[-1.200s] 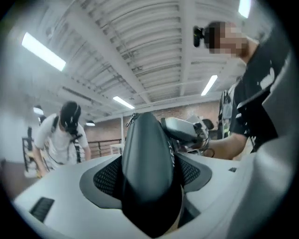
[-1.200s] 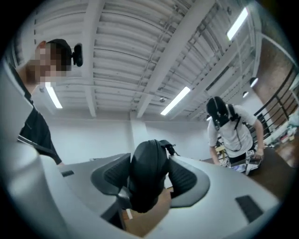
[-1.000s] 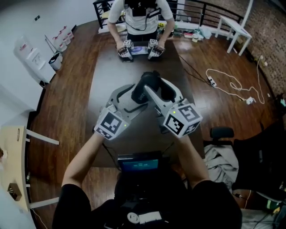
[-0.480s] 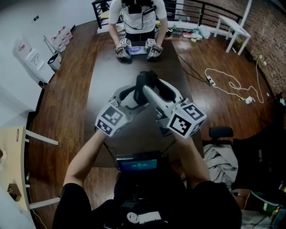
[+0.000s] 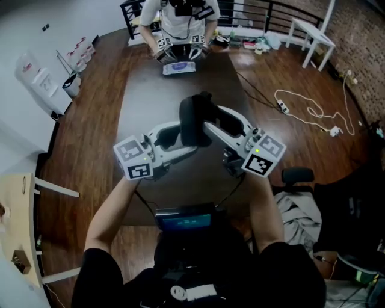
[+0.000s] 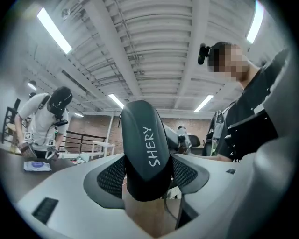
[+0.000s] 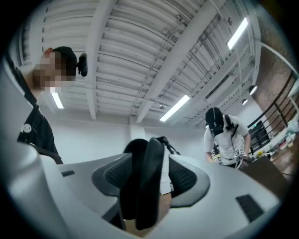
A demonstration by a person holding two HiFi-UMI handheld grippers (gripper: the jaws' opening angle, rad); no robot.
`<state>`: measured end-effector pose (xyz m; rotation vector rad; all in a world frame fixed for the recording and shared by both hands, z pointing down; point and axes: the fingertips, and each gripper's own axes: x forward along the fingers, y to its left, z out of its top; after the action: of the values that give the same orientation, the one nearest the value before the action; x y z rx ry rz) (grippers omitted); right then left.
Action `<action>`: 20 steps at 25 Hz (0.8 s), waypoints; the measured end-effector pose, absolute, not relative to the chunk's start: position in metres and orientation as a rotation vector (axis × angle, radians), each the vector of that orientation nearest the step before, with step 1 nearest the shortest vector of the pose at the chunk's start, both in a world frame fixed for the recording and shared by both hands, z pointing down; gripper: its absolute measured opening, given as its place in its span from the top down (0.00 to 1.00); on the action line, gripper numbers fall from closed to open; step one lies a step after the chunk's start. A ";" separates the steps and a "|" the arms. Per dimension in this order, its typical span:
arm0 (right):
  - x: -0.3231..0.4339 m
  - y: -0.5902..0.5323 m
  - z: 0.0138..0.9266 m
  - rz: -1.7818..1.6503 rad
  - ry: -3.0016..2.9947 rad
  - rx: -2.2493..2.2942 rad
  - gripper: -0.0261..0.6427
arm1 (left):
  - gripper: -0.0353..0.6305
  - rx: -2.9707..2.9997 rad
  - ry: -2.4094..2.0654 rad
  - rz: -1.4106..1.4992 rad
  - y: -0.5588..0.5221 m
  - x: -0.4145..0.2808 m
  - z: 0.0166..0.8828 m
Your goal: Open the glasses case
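Observation:
A dark oval glasses case hangs in the air over the dark table, held between both grippers. My left gripper comes in from the left, and its jaws are closing with the case between them. The mesh pads touch the case's two sides, and the white word SHERY runs up its face. My right gripper reaches in from the right and is shut on the case, which shows edge-on there as two dark layers with a pale strip beside them.
Another person stands at the table's far end with two grippers over a pale flat item. A lit screen sits at the near edge. A white side table, a floor cable and a chair lie right.
My left gripper has rolled and its marker cube has slid left. The right cube has shifted right. The case stands a little taller between them. The far person has drawn back from the table.

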<state>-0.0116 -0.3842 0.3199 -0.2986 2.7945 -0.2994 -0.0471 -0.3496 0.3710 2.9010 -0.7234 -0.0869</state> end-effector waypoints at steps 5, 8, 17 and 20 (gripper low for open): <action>-0.007 -0.389 0.337 -0.397 2.805 -0.279 0.83 | 0.50 2.863 -0.463 -0.326 -0.327 -0.047 0.351; 0.001 -0.415 0.347 -0.435 2.809 -0.552 0.86 | 0.50 2.911 -0.670 -0.282 -0.343 -0.057 0.351; 0.001 -0.424 0.366 0.142 2.922 -1.386 0.89 | 0.50 2.818 -1.529 0.089 -0.377 -0.079 0.368; -0.006 -0.420 0.369 0.325 2.933 -1.451 0.89 | 0.50 2.765 -1.596 0.070 -0.373 -0.075 0.366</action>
<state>-0.0057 -0.4196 0.3686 -1.4514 2.9326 0.3254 -0.0750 -0.3732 0.3660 2.7654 -1.5964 0.0696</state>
